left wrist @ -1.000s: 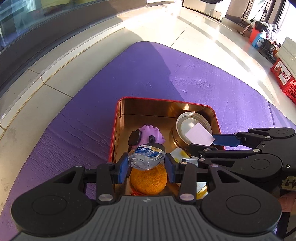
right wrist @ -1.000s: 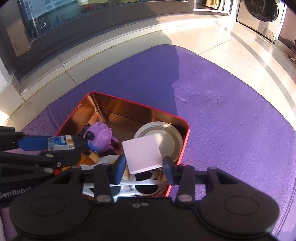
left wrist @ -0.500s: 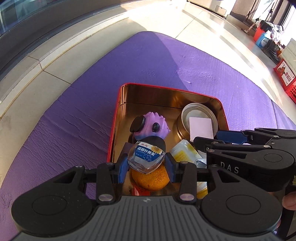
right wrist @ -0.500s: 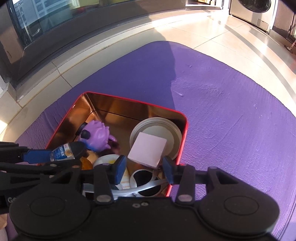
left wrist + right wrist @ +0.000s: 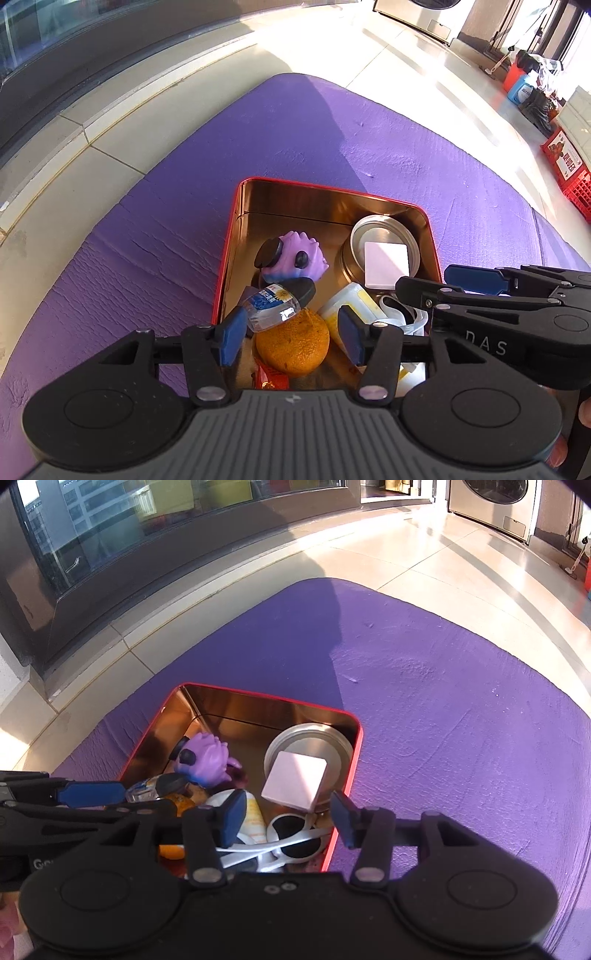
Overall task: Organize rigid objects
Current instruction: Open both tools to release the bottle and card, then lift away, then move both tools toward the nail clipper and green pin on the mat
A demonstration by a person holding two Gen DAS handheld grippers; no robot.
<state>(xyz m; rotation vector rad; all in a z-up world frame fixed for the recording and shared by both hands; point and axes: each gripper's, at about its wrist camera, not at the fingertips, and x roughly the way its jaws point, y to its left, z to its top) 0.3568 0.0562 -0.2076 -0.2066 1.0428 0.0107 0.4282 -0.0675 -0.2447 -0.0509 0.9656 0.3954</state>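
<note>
As my jaws spread, left wrist view: left gripper (image 5: 290, 334) opening, small bottle (image 5: 275, 303) released onto the orange (image 5: 293, 345) inside the red tin (image 5: 226, 280); lift straight up | right wrist view: right gripper (image 5: 288, 818) opening, white block (image 5: 294, 780) freed on the round lid (image 5: 338, 746); withdraw without nudging.

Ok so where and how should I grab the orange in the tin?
Probably grip the orange across its round middle, from straight above. The small bottle leans on its far upper side and the tin wall is close on the left, so its near half looks clearest.
</note>
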